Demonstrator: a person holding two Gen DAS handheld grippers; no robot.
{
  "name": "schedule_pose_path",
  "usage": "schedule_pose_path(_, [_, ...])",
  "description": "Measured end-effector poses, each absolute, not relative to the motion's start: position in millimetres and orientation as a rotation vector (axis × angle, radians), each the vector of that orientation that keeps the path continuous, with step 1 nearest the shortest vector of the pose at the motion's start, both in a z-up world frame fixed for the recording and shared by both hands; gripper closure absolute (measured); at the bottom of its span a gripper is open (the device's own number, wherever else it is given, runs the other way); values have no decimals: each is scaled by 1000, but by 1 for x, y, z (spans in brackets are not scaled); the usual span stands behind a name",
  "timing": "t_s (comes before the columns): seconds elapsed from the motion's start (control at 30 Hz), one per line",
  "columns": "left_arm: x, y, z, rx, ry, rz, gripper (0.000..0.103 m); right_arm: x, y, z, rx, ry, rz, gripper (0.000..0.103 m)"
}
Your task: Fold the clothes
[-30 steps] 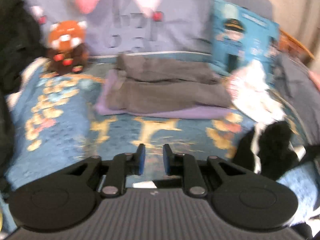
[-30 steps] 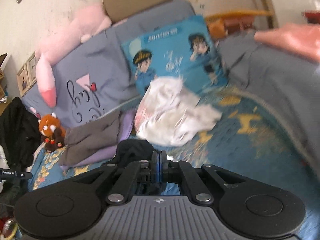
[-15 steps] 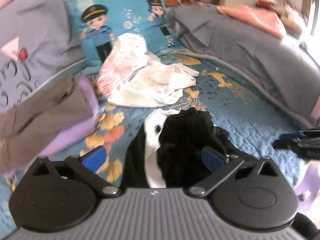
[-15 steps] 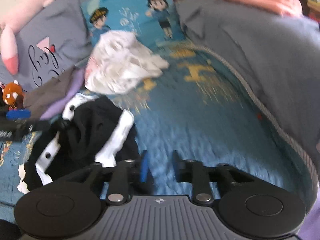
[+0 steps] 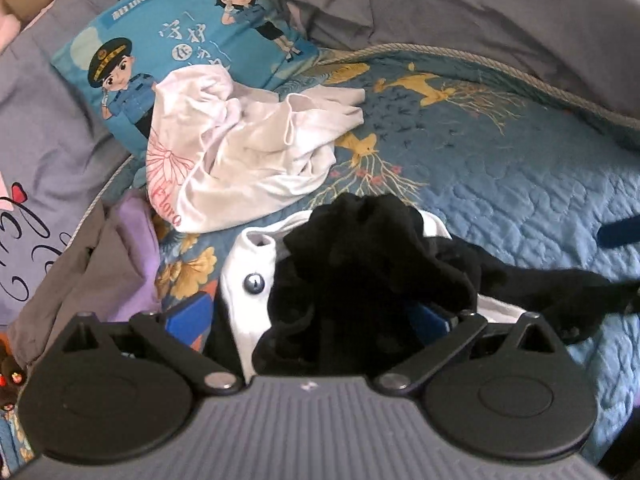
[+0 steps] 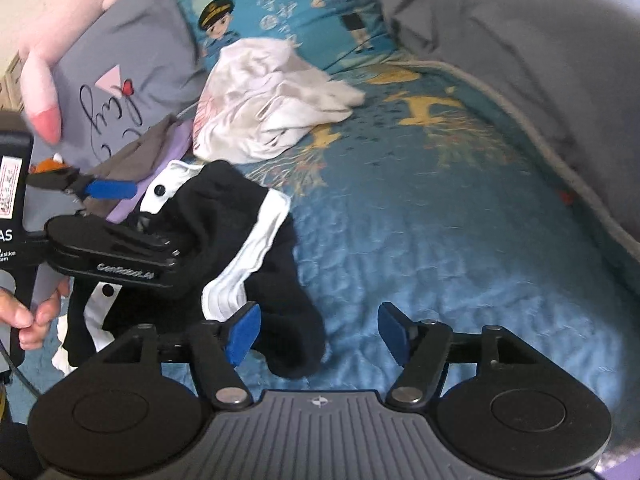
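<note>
A crumpled black garment with white trim and buttons (image 5: 360, 264) lies on the blue quilt. My left gripper (image 5: 308, 316) is open wide, and the bunched black cloth sits between its fingers and hides most of the right pad (image 5: 434, 318). In the right wrist view the same garment (image 6: 224, 216) stretches towards my right gripper (image 6: 319, 332), which is open, with the garment's black end lying between its pads. The left gripper (image 6: 112, 240) shows there at the left, held by a hand (image 6: 28, 312). A loose white garment (image 5: 248, 152) lies behind.
A folded grey and purple stack (image 5: 100, 264) sits at the left. A blue cartoon pillow (image 5: 180, 40) and grey bedding (image 5: 480, 12) ring the back and right. Open blue quilt (image 6: 460, 240) spreads to the right of the black garment.
My left gripper swung from the folded stack to the black garment and opened wide around it. My right gripper went from shut to wide open and lowered towards the quilt.
</note>
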State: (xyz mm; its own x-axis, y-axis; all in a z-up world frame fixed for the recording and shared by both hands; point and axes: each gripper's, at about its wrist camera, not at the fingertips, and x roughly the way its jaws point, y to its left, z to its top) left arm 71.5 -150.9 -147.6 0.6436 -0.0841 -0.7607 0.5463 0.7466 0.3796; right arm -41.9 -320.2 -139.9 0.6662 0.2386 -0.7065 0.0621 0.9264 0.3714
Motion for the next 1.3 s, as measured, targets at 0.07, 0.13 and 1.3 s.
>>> schedule_pose_path(0.07, [81,-145,-152,569,827,-375,4,-35,-315,-145,381,845,123,40])
schedule_pose_path(0.13, [93,-134,-156,482,874,-355,52,-29,-310,-149,378,851,142,45])
schedule_pose_path(1.3, [-21,131,32,90,569,129,91,-56,-264,23,69,381,86,101])
